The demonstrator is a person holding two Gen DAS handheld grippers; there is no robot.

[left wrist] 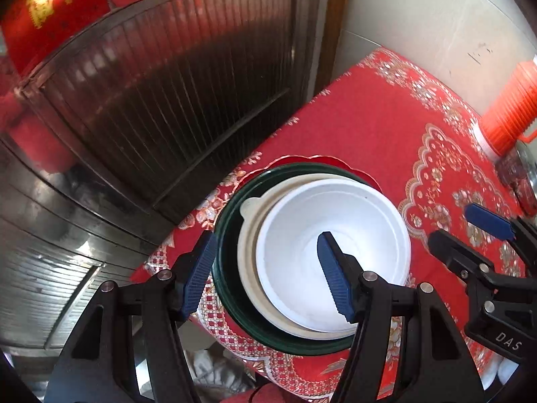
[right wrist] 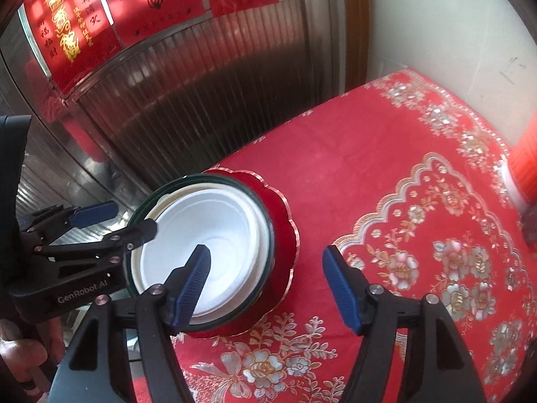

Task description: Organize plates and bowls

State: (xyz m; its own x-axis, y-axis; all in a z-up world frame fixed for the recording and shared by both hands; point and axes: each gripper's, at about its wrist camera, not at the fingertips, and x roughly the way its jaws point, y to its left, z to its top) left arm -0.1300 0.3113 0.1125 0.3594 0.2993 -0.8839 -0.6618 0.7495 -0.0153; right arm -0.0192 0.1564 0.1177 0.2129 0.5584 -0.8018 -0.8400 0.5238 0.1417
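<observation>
Your stack of dishes sits at the near left corner of the bench (right wrist: 386,154), which is covered by a red flowered cloth. At the bottom lies a red plate (right wrist: 285,231) with a scalloped gold edge. On it rests a dark green bowl (left wrist: 223,288), then a cream bowl (left wrist: 250,235) with a small tab on its rim, and on top a white bowl (left wrist: 352,215), all nested one inside the other.

Your left claw (left wrist: 265,272) stands wide and holds nothing. Its 2 blue pads straddle the left side of the stack: the left pad (left wrist: 199,275) is outside the green rim, the right one (left wrist: 335,278) is over the white bowl's hollow, and neither presses on a rim.

Your right claw (right wrist: 268,285) is also wide and empty. Its left pad (right wrist: 191,288) hangs over the near part of the white bowl, and its right pad (right wrist: 342,288) is over bare cloth to the right of the red plate.

An orange ribbed flask (left wrist: 510,107) stands at the far right of the bench, well apart from the stack. Red banners (right wrist: 77,33) with gold writing hang above a dark ribbed metal door (right wrist: 201,100) on the left.
</observation>
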